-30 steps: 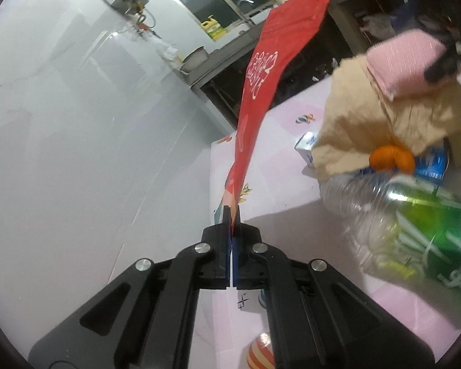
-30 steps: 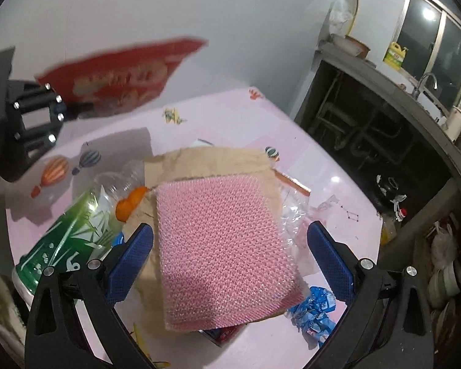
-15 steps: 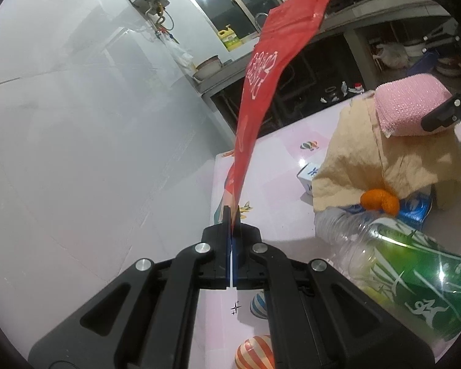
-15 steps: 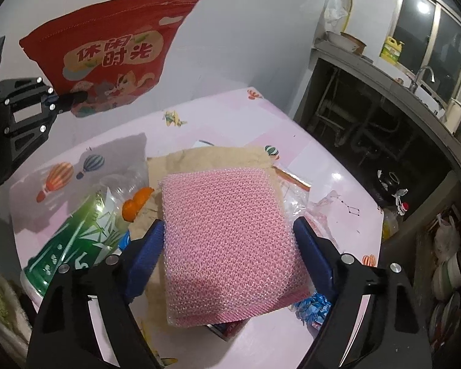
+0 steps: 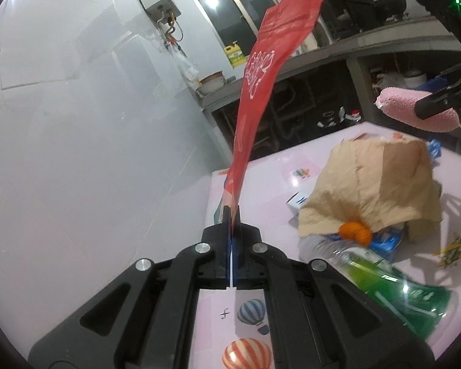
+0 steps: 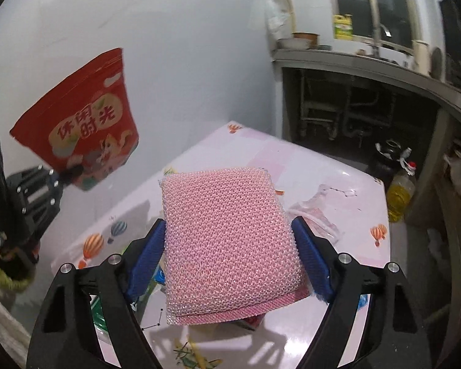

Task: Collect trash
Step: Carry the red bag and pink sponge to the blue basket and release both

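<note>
Left wrist: left hand-held gripper (image 5: 231,215) pinches red pouch (image 5: 262,70); right hand-held gripper (image 6: 229,236) clamps pink sponge (image 6: 230,240).

I count one red foil snack pouch (image 5: 262,70), one pink mesh scouring sponge (image 6: 227,240), one crumpled tan paper bag (image 5: 372,190), one clear plastic bottle with a green label (image 5: 381,279), one orange peel (image 5: 355,232) and two black claws, left claw (image 5: 231,215) and right claw (image 6: 230,246).

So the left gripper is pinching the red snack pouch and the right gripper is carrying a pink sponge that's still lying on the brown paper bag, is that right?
Not quite. The pink sponge is lifted clear of the brown paper bag, as the left wrist view shows. The rest holds: the left gripper pinches the red snack pouch and the right gripper carries the sponge.
</note>
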